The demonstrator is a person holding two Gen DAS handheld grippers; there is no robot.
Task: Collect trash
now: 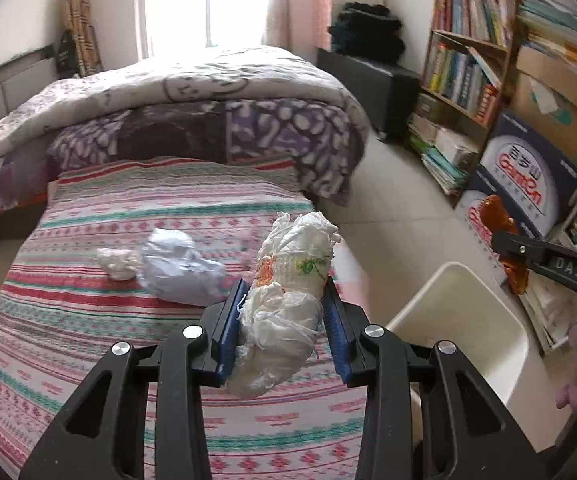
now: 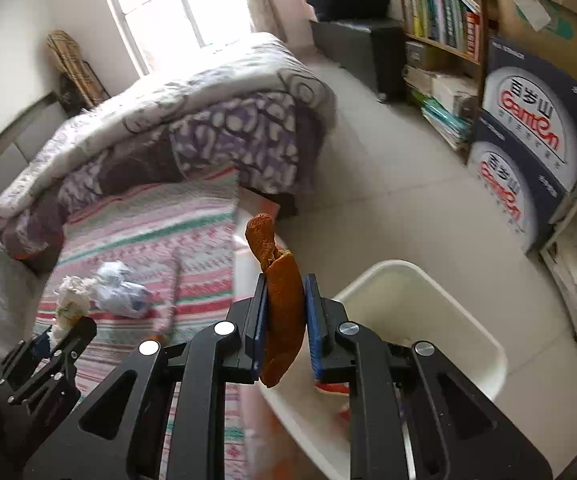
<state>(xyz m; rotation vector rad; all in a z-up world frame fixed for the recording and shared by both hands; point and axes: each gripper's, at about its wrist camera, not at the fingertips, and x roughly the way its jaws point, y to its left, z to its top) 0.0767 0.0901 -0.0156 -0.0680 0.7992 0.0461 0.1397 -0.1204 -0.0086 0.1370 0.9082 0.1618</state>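
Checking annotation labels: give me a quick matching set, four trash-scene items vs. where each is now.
Items:
1. white tissue wad
2. orange peel
3. crumpled bluish paper
4. white bin

Places:
A. lying on the striped bedspread
B. on the floor beside the bed
C. clamped in the left hand-held gripper
D. clamped in the right hand-held gripper

Pairs: 1-C, 2-D, 3-A, 4-B

We're in a home bedroom: a bed (image 1: 136, 216) with a rumpled quilt (image 1: 192, 92) mid-frame, a sunlit window (image 1: 192, 0) up top, a crammed bookshelf (image 1: 468, 48) at the right.
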